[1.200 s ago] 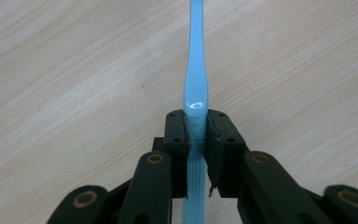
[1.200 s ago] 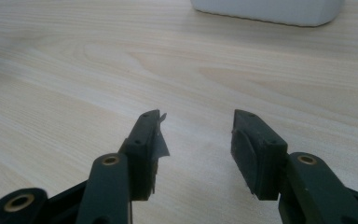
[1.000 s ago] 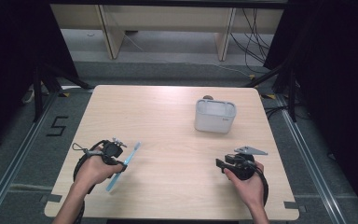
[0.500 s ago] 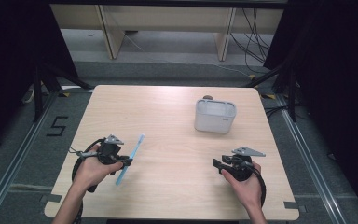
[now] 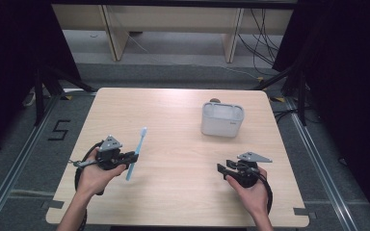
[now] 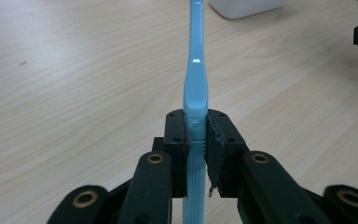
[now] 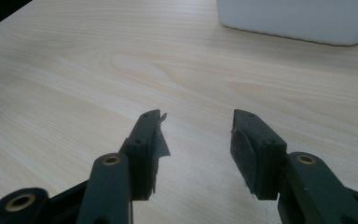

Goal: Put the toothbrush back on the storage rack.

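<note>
High view: slim light-blue plastic toothbrush [image 5: 136, 153] is clamped in the left gripper [image 5: 131, 157] near the desk's [image 5: 173, 120] front-left corner, white rounded-rectangular holder [image 5: 222, 119] stands toward the back-right edge; left gripper view: ribbed handle [image 6: 195, 140] pinched between the pads, so it should be carried head-up and lowered straight into the holder; right gripper view: right gripper [image 7: 196, 135] is spread, nothing held, above matte pale woodgrain.

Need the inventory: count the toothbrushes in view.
1: a toothbrush clamped in the left gripper, over the table's left side. The white holder's inside isn't fully visible.
</note>
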Tool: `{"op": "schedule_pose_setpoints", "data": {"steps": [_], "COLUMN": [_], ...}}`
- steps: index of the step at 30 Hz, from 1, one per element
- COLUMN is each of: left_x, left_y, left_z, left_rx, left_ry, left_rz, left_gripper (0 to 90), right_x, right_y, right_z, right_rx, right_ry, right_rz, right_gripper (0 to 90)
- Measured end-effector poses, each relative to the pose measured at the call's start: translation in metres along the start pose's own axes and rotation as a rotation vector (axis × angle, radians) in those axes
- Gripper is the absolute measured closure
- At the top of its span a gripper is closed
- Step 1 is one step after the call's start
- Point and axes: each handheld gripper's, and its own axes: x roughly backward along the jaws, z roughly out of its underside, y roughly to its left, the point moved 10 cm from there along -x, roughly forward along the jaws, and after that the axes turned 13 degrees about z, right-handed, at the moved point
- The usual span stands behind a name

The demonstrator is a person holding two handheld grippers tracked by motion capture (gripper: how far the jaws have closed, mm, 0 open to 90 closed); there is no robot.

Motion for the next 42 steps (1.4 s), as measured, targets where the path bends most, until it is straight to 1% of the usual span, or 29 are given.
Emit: {"op": "schedule_pose_setpoints", "data": {"steps": [2, 3, 4, 5, 6, 7, 8, 10, 12, 13, 14, 15, 16, 17, 18, 19, 20, 21, 23, 24, 25, 29, 31, 33, 36, 37, 39, 40, 42], "left_x": [0.000, 0.000, 0.001, 0.001, 0.002, 0.002, 0.002, 0.002, 0.002, 0.002, 0.002, 0.002, 0.001, 0.001, 0.002, 0.002, 0.002, 0.003, 0.003, 0.003, 0.003, 0.003, 0.003, 0.003, 0.001, 0.001, 0.000, 0.000, -0.001], "left_y": [-0.001, -0.001, -0.002, -0.002, -0.003, -0.003, -0.004, -0.005, -0.005, -0.007, -0.007, -0.007, -0.008, -0.008, -0.008, -0.008, -0.008, -0.008, -0.008, -0.008, -0.008, -0.009, -0.011, -0.012, -0.014, -0.014, -0.015, -0.015, -0.017], "left_z": [-0.002, -0.005, -0.006, -0.006, -0.009, -0.009, -0.011, -0.014, -0.015, -0.018, -0.018, -0.018, -0.021, -0.021, -0.023, -0.023, -0.023, -0.025, -0.025, -0.025, -0.025, -0.026, -0.028, -0.029, -0.030, -0.030, -0.030, -0.030, -0.030], "left_rx": [-0.007, -0.016, -0.025, -0.025, -0.040, -0.040, -0.045, -0.067, -0.077, -0.091, -0.102, -0.102, -0.113, -0.118, -0.131, -0.135, -0.135, -0.143, -0.145, -0.149, -0.149, -0.154, -0.160, -0.172, -0.177, -0.177, -0.181, -0.181, -0.183], "left_ry": [-0.014, -0.049, -0.060, -0.060, -0.086, -0.086, -0.113, -0.149, -0.160, -0.194, -0.197, -0.197, -0.230, -0.230, -0.261, -0.267, -0.267, -0.295, -0.302, -0.315, -0.316, -0.337, -0.355, -0.363, -0.372, -0.372, -0.379, -0.379, -0.385], "left_rz": [0.001, -0.001, -0.002, -0.002, -0.009, -0.009, -0.007, -0.009, -0.009, -0.008, -0.007, -0.007, -0.003, -0.010, -0.015, -0.014, -0.014, -0.011, -0.009, -0.010, -0.011, -0.014, -0.016, -0.015, -0.012, -0.012, -0.011, -0.011, -0.010], "left_gripper": [78.5, 78.5, 78.5, 78.5, 78.5, 78.5, 78.5, 78.5, 78.5, 78.5, 78.5, 78.5, 78.5, 78.5, 78.5, 78.5, 78.5, 78.5, 78.5, 78.5, 78.5, 78.5, 78.5, 78.5, 78.5, 78.5, 78.5, 78.5, 78.5], "right_x": [-0.001, -0.001, 0.000, 0.001, 0.001, 0.001, 0.001, 0.000, 0.002, 0.002, 0.001, 0.001, 0.002, 0.002, 0.003, 0.004, 0.004, 0.006, 0.007, 0.008, 0.008, 0.010, 0.010, 0.010, 0.011, 0.010, 0.011, 0.012, 0.014], "right_y": [-0.001, -0.001, 0.000, -0.001, 0.003, 0.003, 0.001, 0.003, 0.006, 0.006, 0.010, 0.010, 0.012, 0.014, 0.016, 0.018, 0.017, 0.020, 0.021, 0.022, 0.022, 0.024, 0.025, 0.029, 0.033, 0.033, 0.036, 0.037, 0.040], "right_z": [0.000, 0.000, -0.001, -0.001, -0.001, -0.001, -0.001, -0.003, -0.004, -0.005, -0.006, -0.006, -0.007, -0.010, -0.011, -0.012, -0.013, -0.014, -0.016, -0.017, -0.019, -0.022, -0.024, -0.024, -0.027, -0.028, -0.031, -0.033, -0.034], "right_rx": [0.007, 0.012, 0.007, 0.020, -0.015, -0.015, 0.010, 0.020, 0.027, 0.045, 0.020, 0.020, 0.028, 0.058, 0.041, 0.054, 0.054, 0.038, 0.042, 0.059, 0.057, 0.059, 0.083, 0.058, 0.050, 0.063, 0.047, 0.063, 0.049], "right_ry": [-0.001, -0.002, -0.007, -0.013, -0.007, -0.007, -0.014, -0.029, -0.041, -0.058, -0.065, -0.065, -0.067, -0.096, -0.114, -0.114, -0.129, -0.130, -0.141, -0.146, -0.164, -0.189, -0.210, -0.204, -0.222, -0.234, -0.242, -0.254, -0.259], "right_rz": [0.014, 0.013, 0.009, 0.017, 0.001, 0.001, 0.003, 0.008, -0.002, 0.007, -0.011, -0.011, -0.021, -0.019, -0.027, -0.040, -0.026, -0.043, -0.043, -0.053, -0.050, -0.054, -0.049, -0.061, -0.068, -0.063, -0.071, -0.076, -0.089], "right_gripper": [53.6, 53.6, 53.6, 53.6, 53.7, 53.7, 53.8, 54.0, 54.2, 54.2, 54.2, 54.2, 54.2, 54.2, 54.2, 54.2, 54.2, 54.2, 54.2, 54.3, 54.2, 52.5, 51.4, 49.8, 48.7, 48.7, 48.9, 49.2, 49.5]}}
